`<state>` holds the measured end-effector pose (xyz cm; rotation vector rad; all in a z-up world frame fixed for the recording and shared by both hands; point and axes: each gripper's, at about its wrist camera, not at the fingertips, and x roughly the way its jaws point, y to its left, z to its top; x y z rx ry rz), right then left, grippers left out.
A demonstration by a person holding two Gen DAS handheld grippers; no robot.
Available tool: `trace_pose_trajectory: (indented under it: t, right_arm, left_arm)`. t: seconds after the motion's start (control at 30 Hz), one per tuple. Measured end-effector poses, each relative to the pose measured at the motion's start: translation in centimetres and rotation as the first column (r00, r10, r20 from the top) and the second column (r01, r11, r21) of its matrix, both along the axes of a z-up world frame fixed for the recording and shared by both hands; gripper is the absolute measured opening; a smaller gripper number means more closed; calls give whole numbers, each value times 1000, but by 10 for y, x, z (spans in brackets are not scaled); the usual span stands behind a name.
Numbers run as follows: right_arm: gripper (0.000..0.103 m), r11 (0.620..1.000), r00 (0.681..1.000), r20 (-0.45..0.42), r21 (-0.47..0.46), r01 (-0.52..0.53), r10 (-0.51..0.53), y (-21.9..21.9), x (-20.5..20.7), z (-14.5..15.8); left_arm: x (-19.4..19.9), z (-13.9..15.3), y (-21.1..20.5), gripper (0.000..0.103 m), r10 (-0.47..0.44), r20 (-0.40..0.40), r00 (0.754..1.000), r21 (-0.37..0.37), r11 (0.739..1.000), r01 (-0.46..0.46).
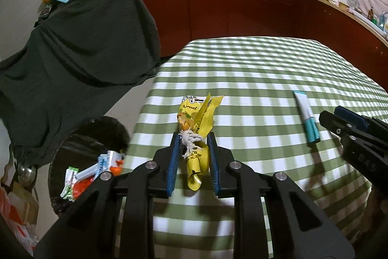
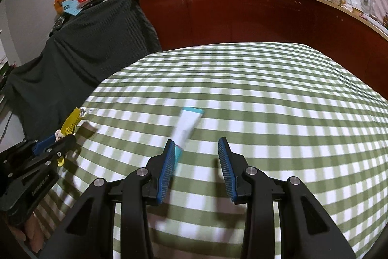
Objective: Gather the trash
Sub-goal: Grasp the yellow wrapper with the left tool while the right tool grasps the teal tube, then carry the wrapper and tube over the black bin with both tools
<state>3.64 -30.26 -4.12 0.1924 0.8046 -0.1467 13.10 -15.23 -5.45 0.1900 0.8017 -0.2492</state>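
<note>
My left gripper (image 1: 193, 140) is shut on a yellow snack wrapper (image 1: 197, 128) and a scrap of frayed white string (image 1: 190, 141), held over the near left part of the green checked table (image 1: 254, 69). The wrapper also shows in the right wrist view (image 2: 70, 124). A white and teal tube (image 2: 185, 125) lies on the table; it also shows in the left wrist view (image 1: 306, 120). My right gripper (image 2: 196, 145) is open just above the table, its left finger at the tube's teal cap end.
A black-lined trash bin (image 1: 80, 162) holding several wrappers stands on the floor left of the table. A dark cloth (image 1: 80, 47) drapes over furniture behind it. Red cabinets (image 1: 242, 9) with pots on the counter line the back wall.
</note>
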Motion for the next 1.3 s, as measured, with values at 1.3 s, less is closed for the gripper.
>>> trace_pose_trajectory:
  t: [1.3]
  right_arm:
    - [12,1000,998,-69,-26,-14,13,15,21,-10]
  left_arm:
    - [6,4,43,22,87,-1,996,-33,996,-87]
